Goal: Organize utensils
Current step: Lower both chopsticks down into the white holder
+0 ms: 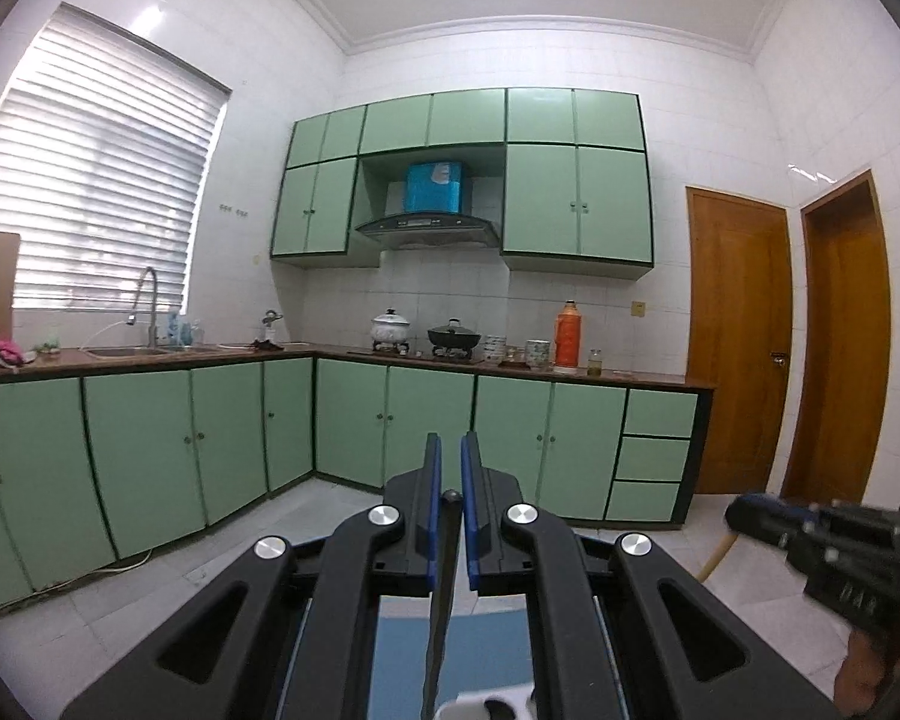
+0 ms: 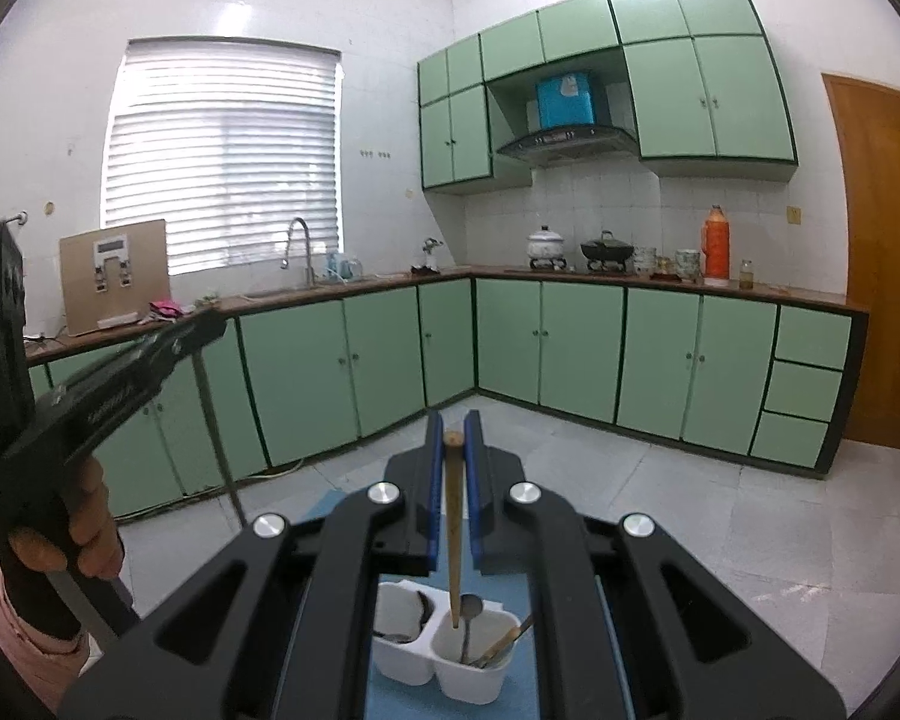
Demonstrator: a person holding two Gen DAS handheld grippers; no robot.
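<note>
My left gripper [image 1: 449,450] is shut on a dark slim utensil [image 1: 441,588] that hangs down toward a white holder [image 1: 480,708] at the bottom edge. My right gripper [image 2: 455,426] is shut on a wooden chopstick [image 2: 453,516], held upright with its lower end in the right compartment of the white two-compartment utensil holder [image 2: 444,654]. That compartment also holds a metal spoon [image 2: 470,612] and another wooden stick [image 2: 504,642]. The left compartment holds dark utensils [image 2: 417,612]. The left gripper shows in the right wrist view [image 2: 204,324], the right gripper in the left wrist view [image 1: 744,516].
The holder stands on a blue mat [image 2: 522,678]. Green cabinets [image 1: 354,414] run along an L-shaped counter with a sink [image 1: 126,351], pots [image 1: 453,336] and an orange thermos [image 1: 566,333]. Wooden doors [image 1: 738,348] stand at the right. The floor is pale tile [image 2: 720,516].
</note>
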